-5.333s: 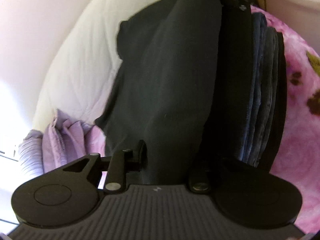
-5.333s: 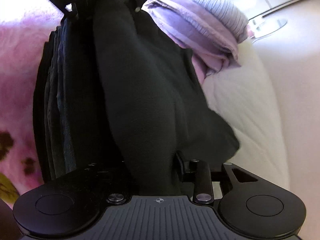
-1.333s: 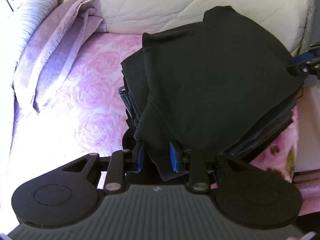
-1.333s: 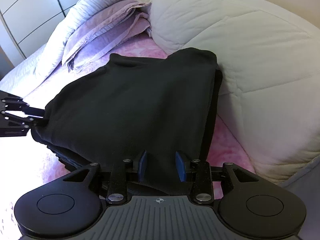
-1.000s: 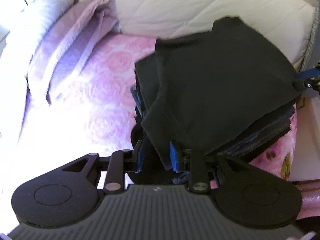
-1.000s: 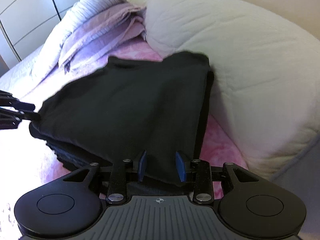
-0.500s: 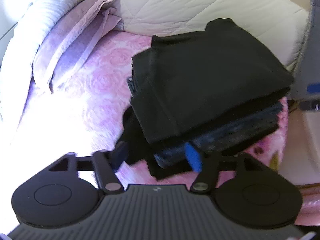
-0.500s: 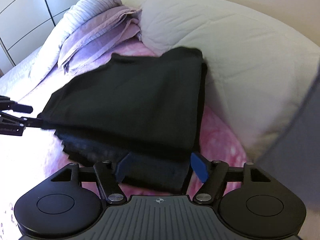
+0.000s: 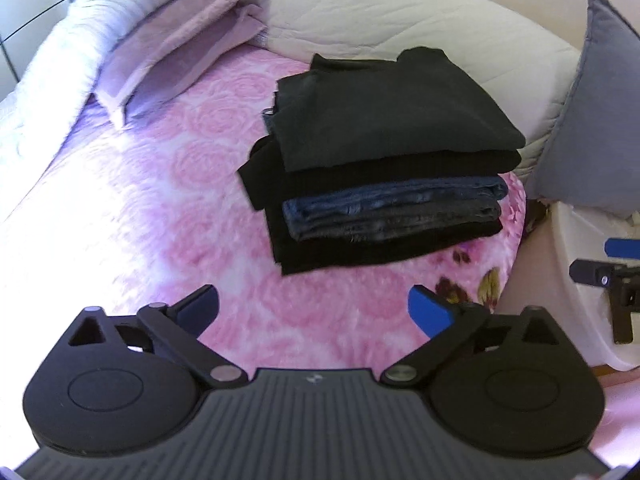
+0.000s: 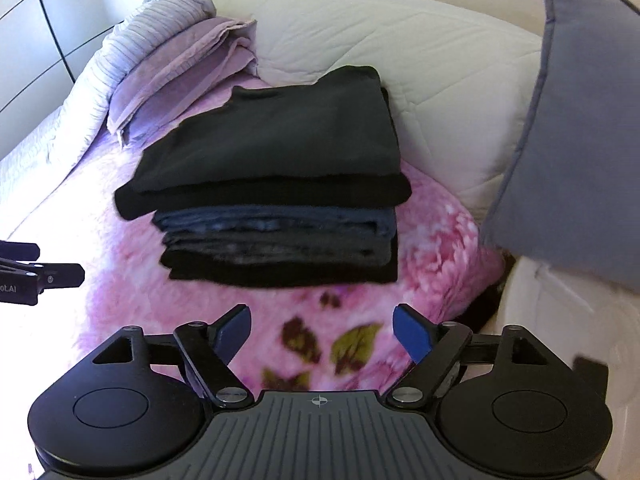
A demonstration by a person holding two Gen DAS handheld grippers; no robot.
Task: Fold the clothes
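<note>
Our left tongs (image 9: pixel 314 310) and right tongs (image 10: pixel 322 334) have just spread apart, empty. The folded black top (image 9: pixel 384 108) caps the clothes stack (image 10: pixel 280 236) on the bed (image 9: pixel 160 208); its overhanging corner could slide off.

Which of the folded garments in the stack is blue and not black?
The folded blue denim piece, lying in the middle of the stack. The garments above and under it are black.

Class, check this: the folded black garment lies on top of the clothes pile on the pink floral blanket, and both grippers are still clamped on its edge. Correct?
Not quite. Both wrist views show the left gripper and right gripper open and empty, having just opened; the folded black garment does top the clothes pile on the pink floral blanket.
</note>
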